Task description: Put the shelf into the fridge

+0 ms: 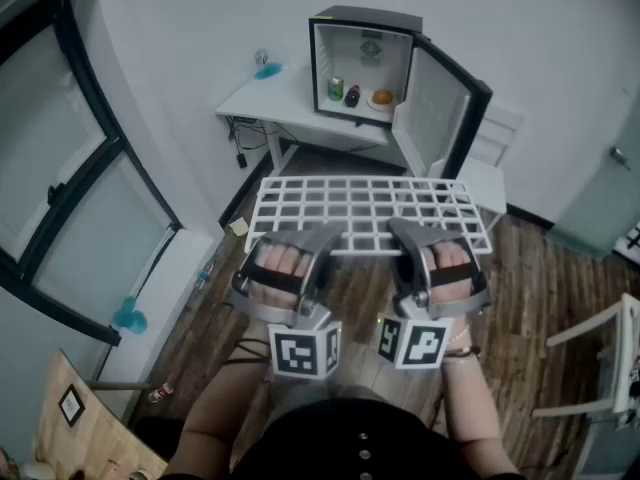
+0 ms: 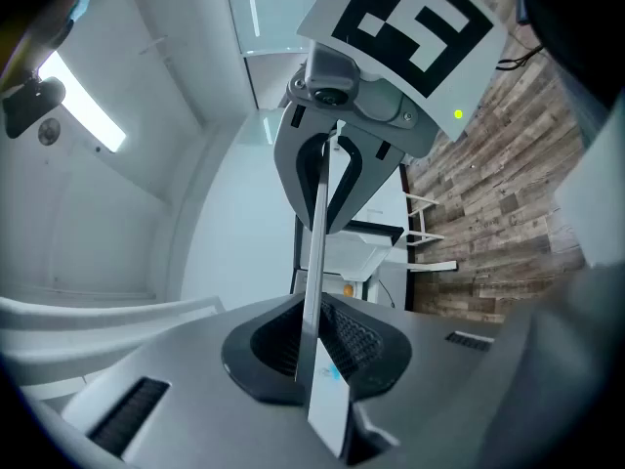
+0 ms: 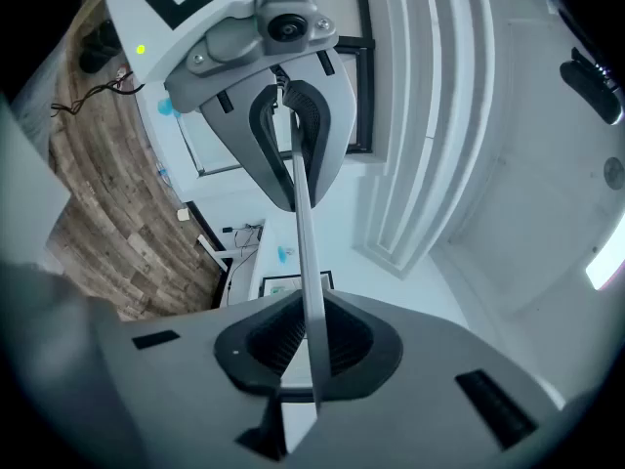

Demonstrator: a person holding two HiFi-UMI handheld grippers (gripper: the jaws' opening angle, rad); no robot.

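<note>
Shelf [image 1: 365, 208]: white wire grid, carried level, near edge pinched by left gripper [image 1: 325, 236] and right gripper [image 1: 402, 230], both clamped on it. Fridge [image 1: 362, 63]: door open, well ahead on table [image 1: 262, 96]. Pending: approach, insertion.

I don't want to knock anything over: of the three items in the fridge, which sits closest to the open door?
The orange round item, the rightmost of the three; the green can and the dark red item stand further left.

The flat wire-grid shelf [image 1: 365, 206] is coloured white; the small fridge [image 1: 365, 16] is cased in black and lined in white; the wooden plank floor [image 1: 545, 278] is streaked brown and grey.
</note>
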